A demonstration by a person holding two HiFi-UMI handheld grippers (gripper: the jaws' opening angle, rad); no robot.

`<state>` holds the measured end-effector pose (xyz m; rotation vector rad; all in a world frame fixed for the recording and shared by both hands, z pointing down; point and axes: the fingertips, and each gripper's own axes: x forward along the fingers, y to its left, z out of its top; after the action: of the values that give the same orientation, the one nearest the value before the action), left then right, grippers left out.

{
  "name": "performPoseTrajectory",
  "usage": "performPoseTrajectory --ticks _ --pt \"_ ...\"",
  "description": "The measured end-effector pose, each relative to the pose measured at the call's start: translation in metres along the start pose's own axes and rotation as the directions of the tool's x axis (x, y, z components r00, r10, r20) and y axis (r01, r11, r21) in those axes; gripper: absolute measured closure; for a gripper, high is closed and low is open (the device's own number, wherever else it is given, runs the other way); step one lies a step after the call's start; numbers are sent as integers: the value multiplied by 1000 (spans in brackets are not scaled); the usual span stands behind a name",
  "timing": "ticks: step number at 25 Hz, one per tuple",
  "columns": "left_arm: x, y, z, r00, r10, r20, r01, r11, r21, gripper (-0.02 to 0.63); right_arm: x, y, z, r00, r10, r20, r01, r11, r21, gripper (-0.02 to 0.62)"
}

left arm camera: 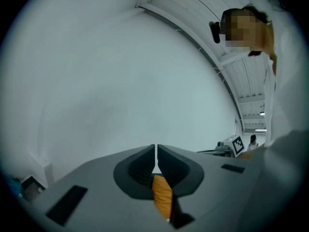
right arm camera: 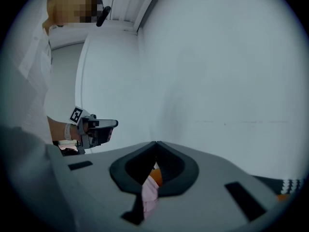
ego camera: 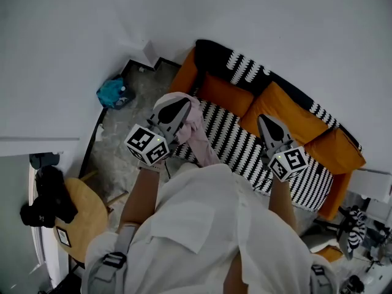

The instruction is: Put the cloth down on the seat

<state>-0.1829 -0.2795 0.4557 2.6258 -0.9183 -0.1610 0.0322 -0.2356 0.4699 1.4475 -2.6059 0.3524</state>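
above the left edge of the seat (ego camera: pixel 236 143) we find the cloth (ego camera: pixel 199 133) hanging, ready for lowering; right gripper (right arm camera: pixel 156 149) pinches its fold, left gripper (left arm camera: pixel 156 151) fingers pressed together, seemingly empty.

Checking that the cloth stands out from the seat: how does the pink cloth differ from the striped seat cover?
The pink cloth is plain; the striped seat cover is black and white. The pink cloth is bunched and crumpled; the striped seat cover is spread flat. The pink cloth is small and shows at one end only; the striped seat cover is much longer. Both are soft fabric.
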Motion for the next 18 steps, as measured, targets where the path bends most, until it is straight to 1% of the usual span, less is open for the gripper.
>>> performPoseTrajectory --ticks 3,9,15,18 --pt "3 -13 4 999 -37 7 37 999 8 588 -5 -2 -1 1000 -7 6 7 1000 7 584" --pt "11 -33 5 996 -85 1 85 996 18 589 -14 -8 -3 1000 -19 12 19 1000 15 584" --pt "9 -38 1 997 -81 -2 81 997 20 589 -20 -8 1 999 -30 25 30 1000 0 584" --pt "7 -37 1 997 -73 0 73 997 16 589 -21 -8 2 999 -35 14 36 998 -49 585"
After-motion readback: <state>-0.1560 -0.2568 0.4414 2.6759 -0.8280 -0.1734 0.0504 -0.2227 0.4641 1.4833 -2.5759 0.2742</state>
